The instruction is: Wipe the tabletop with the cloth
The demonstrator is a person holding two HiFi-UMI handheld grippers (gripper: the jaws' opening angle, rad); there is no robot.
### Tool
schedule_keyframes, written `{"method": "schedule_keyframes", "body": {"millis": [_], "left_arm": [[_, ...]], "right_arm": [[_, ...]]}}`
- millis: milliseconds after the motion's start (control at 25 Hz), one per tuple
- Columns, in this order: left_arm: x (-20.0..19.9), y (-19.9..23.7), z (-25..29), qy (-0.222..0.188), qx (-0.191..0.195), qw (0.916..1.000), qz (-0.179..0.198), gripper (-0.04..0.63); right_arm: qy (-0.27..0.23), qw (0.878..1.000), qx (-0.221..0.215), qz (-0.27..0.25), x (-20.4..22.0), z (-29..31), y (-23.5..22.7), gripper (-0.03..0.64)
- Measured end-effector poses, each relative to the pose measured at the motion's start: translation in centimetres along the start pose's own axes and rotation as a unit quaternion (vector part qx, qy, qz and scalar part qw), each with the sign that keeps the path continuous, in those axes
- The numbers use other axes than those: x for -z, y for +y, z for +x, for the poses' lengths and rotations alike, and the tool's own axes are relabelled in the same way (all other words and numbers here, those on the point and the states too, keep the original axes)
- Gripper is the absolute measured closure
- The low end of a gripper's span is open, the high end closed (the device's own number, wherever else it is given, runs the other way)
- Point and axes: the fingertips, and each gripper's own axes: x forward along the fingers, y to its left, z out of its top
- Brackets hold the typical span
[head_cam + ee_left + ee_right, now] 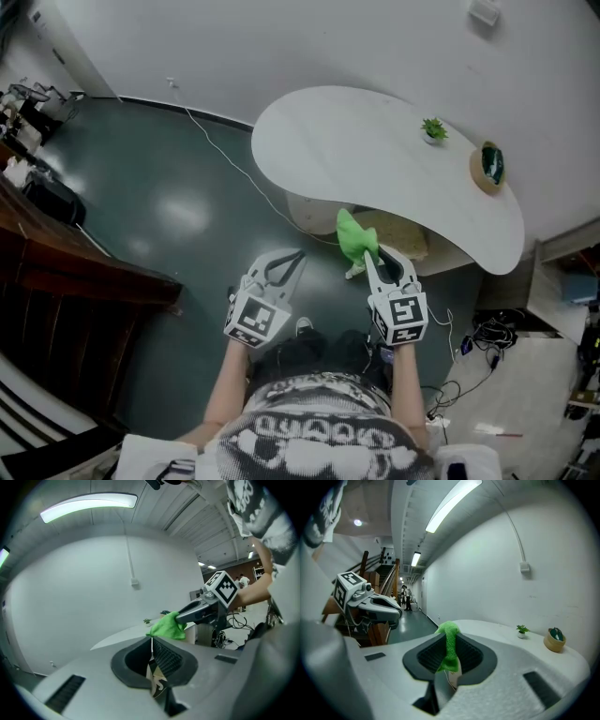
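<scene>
Item: green cloth [354,236], bunched, being carried in the right gripper [375,255]; the right gripper view is showing its two jaws pressing together on a fold of the fabric, a tuft sticking up above the tips and a strip hanging down between the ribbed pads. The cloth is being held in the air at the near edge of the table [375,150], short of the tabletop and not lying on it. Item: left gripper [298,255], jaws meeting tip to tip with nothing between them, as its own view is showing; it is hovering over the dark floor [169,206], to the left of the right gripper and a little further from the table. Each gripper is bearing a marker cube [255,319] at its rear, and a bare forearm is extending behind each one. Item: white table, curved in outline, standing against the white wall. Resting on its far right portion: a small potted plant [433,130] and, just beside it toward the right end, a round wooden bowl [488,167] with something dark green inside; both are sitting well apart from the cloth. Item: a white cable [225,155], running across the floor from the wall toward the base of the table. Item: dark wooden structure [56,262], occupying the left margin of the head view.
</scene>
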Motion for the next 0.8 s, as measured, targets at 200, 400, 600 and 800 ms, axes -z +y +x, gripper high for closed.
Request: {"method": "schedule_keyframes", "body": {"millis": [200,400,600,800], "left_arm": [[0.8,0.9,0.9,-0.01,0.008,0.9998,-0.015,0.589],[1.1,1.6,2.4,-0.007,0.014,0.9997,-0.016,0.589],[1.6,3.8,4.3,0.002,0.005,0.9998,-0.017,0.589],[2.0,7.8,7.4,0.013,-0.008,0.9998,-0.012,0.589]], "right_arm": [[0.011,1.0,0.008,-0.006,0.1,0.8,-0.2,0.552],[0.02,1.0,0.015,-0.005,0.4,2.5,-1.8,0.552],[0.013,1.0,0.002,-0.005,-0.3,6.8,-3.6,0.552],[0.002,1.0,-0.01,-0.014,-2.1,12.4,-6.6,0.552]]}}
